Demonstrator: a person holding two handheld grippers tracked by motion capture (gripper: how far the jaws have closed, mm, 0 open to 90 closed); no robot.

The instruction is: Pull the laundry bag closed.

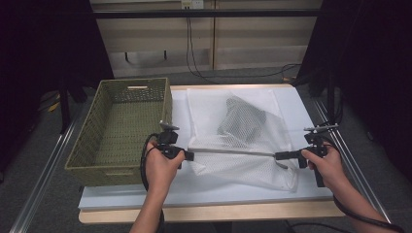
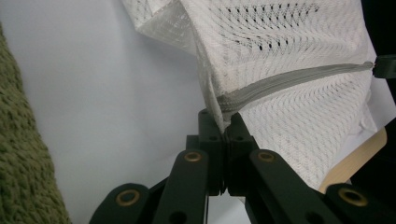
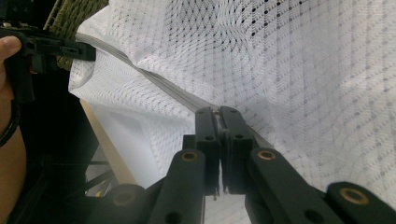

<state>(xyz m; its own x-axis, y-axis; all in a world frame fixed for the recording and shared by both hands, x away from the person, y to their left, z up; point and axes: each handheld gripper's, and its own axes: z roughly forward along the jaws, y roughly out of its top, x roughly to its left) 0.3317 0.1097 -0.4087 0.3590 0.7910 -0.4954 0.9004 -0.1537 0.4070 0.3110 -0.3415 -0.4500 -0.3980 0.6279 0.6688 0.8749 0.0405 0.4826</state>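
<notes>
Both claws, left (image 1: 190,156) and right (image 1: 279,156), clamp shut on the mesh bag's (image 1: 243,145) zipper (image 1: 233,152) beside the basket (image 1: 121,128), stretching it taut for zipping.

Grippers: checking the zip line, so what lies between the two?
In the high view, the mesh bag's taut grey zipper spans left gripper to right gripper.

Grey floor (image 1: 43,145), pale wooden cabinets (image 1: 209,39) behind, dark curtains (image 1: 374,73) flanking.

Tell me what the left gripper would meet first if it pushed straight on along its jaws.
The left gripper, shut on the mesh bag, points along the grey zipper; probably more bag, then the right gripper.
</notes>
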